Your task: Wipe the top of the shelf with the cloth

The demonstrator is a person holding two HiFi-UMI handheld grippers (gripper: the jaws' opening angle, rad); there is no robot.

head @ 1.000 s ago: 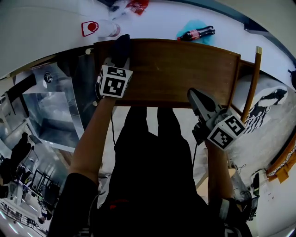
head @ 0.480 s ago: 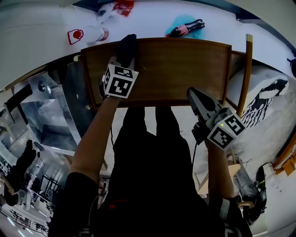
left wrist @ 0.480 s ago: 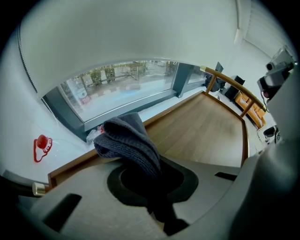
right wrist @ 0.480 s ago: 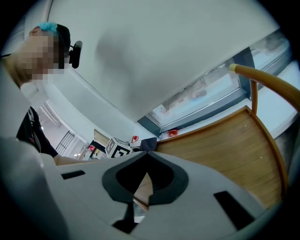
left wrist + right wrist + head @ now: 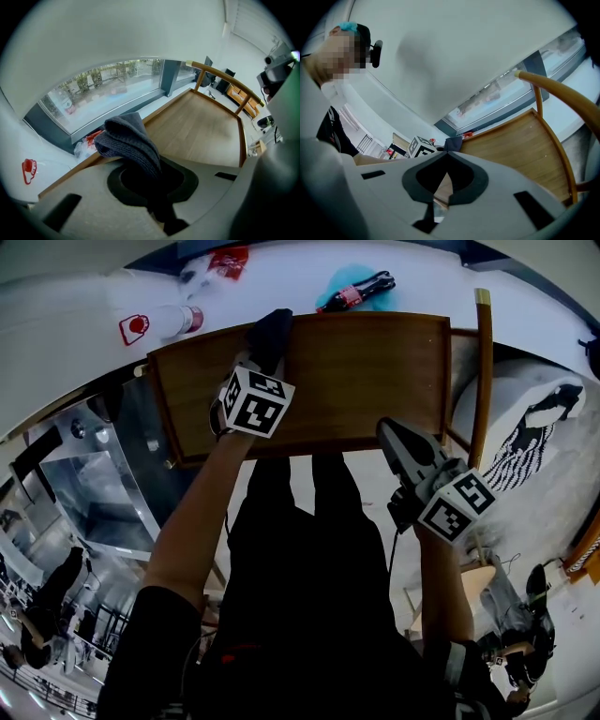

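Observation:
The wooden shelf top [image 5: 366, 381] lies in front of me, its boards also running away under my left gripper [image 5: 201, 126]. A dark grey knitted cloth [image 5: 270, 332] rests on the shelf's far left part, bunched and folded [image 5: 126, 138]. My left gripper [image 5: 260, 362] is shut on the cloth and presses it to the wood. My right gripper [image 5: 398, 442] hovers at the shelf's near edge on the right, shut with nothing in it [image 5: 447, 153]. From the right gripper view I see the left marker cube [image 5: 421, 146] and the cloth [image 5: 453, 142].
Beyond the shelf, a cola bottle [image 5: 354, 294] lies on a cyan item, with a white bottle [image 5: 155, 324] and a red packet [image 5: 228, 261] further left. A curved wooden rail [image 5: 481, 371] borders the shelf's right side. A metal cabinet [image 5: 94, 474] stands at left.
My left gripper has slid the cloth to the right along the shelf top. The right gripper has kept its place at the near edge.

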